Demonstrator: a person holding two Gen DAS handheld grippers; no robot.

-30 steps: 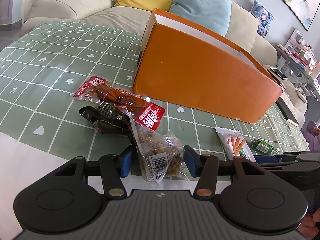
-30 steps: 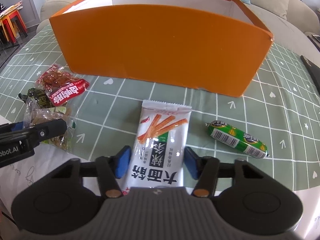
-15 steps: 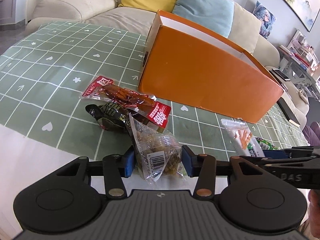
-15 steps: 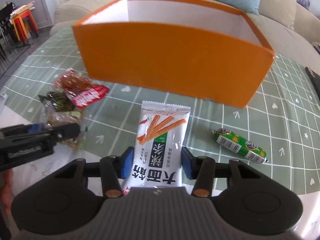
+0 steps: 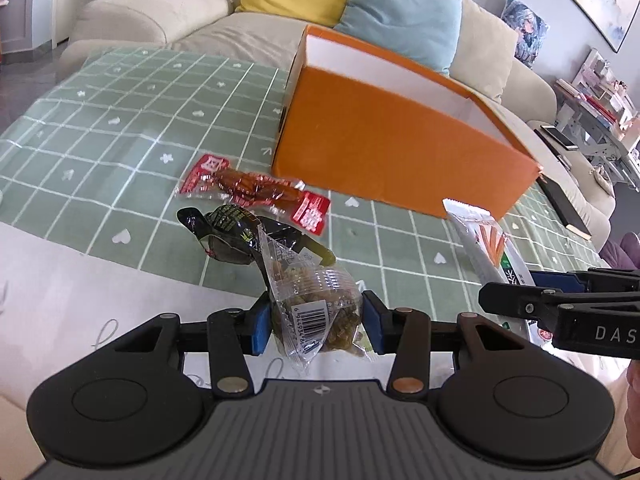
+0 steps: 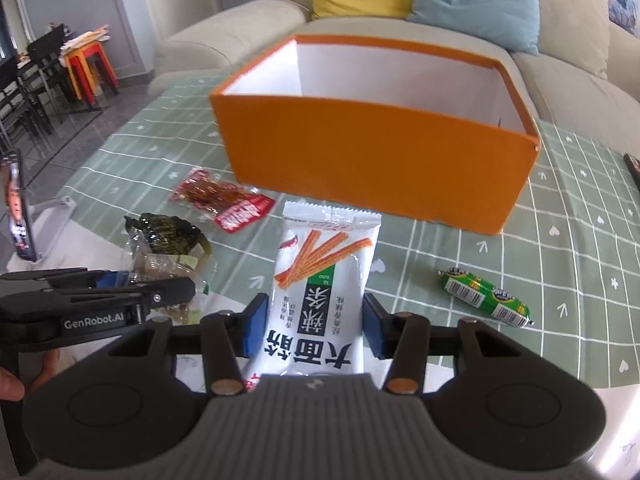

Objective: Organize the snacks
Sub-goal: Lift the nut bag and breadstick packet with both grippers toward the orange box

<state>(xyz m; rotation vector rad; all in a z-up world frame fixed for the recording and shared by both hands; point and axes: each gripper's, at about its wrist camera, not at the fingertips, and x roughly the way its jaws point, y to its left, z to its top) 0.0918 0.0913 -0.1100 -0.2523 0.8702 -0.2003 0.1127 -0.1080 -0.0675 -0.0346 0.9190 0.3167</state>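
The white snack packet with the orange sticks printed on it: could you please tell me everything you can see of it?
The white snack packet is a flat, glossy plastic pouch with a serrated top seal, printed orange sticks, a green-and-black label and large black characters. It is sealed and looks undamaged. The right tongs grip its lower part between blue pads, top end pointing towards the orange box. It appears lifted off the green checked tablecloth; nothing else touches it.

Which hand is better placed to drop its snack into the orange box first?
Right, probably. The right gripper holds the white snack pack squarely facing the orange box, looking into its open top. The left gripper, with its clear packet, sits off the box's corner.
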